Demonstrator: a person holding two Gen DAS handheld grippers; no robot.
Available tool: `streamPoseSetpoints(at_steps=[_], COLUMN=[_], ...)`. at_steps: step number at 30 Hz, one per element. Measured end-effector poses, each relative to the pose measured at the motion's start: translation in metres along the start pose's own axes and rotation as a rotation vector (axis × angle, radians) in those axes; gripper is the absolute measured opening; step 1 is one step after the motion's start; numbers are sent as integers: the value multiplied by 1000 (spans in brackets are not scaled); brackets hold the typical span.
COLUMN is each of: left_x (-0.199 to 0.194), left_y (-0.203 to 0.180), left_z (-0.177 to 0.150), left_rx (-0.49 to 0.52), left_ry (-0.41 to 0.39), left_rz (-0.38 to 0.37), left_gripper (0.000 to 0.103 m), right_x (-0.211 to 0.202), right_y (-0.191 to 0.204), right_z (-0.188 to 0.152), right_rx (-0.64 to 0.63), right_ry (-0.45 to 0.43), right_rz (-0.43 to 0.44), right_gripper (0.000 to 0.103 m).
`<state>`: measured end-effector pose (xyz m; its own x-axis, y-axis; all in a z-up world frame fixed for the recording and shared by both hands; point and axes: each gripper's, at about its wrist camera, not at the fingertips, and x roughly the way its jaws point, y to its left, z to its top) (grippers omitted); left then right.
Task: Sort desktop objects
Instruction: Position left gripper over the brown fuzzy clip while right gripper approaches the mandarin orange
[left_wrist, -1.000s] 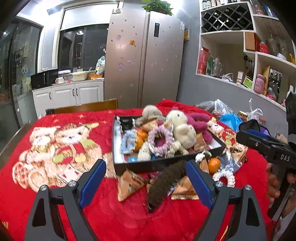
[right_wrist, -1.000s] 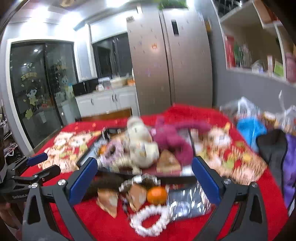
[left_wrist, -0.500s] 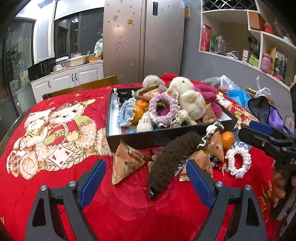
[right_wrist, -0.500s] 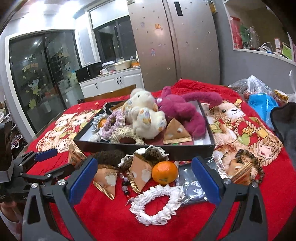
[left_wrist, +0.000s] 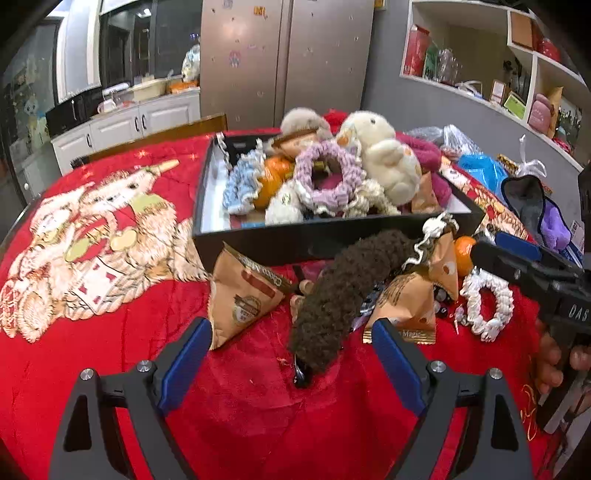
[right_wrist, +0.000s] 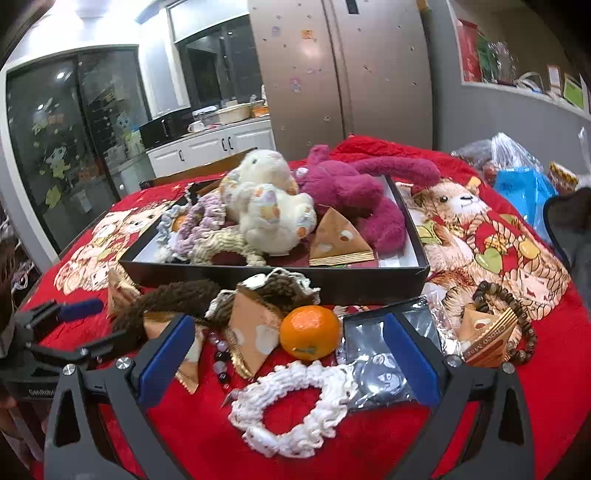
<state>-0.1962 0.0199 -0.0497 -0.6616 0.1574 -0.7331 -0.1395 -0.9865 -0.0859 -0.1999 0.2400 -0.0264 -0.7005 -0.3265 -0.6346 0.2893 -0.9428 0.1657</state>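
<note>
A black box (left_wrist: 258, 238) (right_wrist: 325, 282) on the red cloth holds plush toys, scrunchies and an orange. In front of it lie a brown fuzzy hair clip (left_wrist: 343, 291) (right_wrist: 166, 299), tan snack packets (left_wrist: 243, 295) (right_wrist: 253, 328), an orange (right_wrist: 310, 331) (left_wrist: 463, 249), a white scrunchie (right_wrist: 295, 406) (left_wrist: 485, 304), a silver foil bag (right_wrist: 388, 354) and a bead bracelet (right_wrist: 517, 325). My left gripper (left_wrist: 291, 354) is open, its jaws on either side of the brown clip's near end. My right gripper (right_wrist: 288, 354) is open, low over the white scrunchie and orange.
A red blanket with bear prints (left_wrist: 92, 236) covers the table. Blue and clear bags (right_wrist: 524, 184) and a dark cloth (left_wrist: 528, 199) lie at the right. A wooden chair back (left_wrist: 159, 133), fridge and wall shelves stand behind the table.
Both grippers have moved forward and down toward the loose pile in front of the box; the objects now look larger and nearer. Both stay open.
</note>
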Motion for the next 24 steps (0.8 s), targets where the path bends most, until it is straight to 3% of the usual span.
streamPoseSetpoints(at_steps=[8,15,21,24], left_x=[16,21,22,22], left_y=[-4,-9,-8,-7], left_z=[-1,-2,-2,-2], left_rx=[20,47,42,40], left_ry=[74,96,102,102], left_rz=[22,58,58,56], left_gripper=[90,91,95,94], right_x=[27,31,28,28], right_y=[-11,-13,-13,-7], right_z=[5,4,3,3], right_rx=[57,66,64,36], right_ry=[97,106,103,108], right_rz=[14,9,4,17], right_gripper=[102,101,88,72])
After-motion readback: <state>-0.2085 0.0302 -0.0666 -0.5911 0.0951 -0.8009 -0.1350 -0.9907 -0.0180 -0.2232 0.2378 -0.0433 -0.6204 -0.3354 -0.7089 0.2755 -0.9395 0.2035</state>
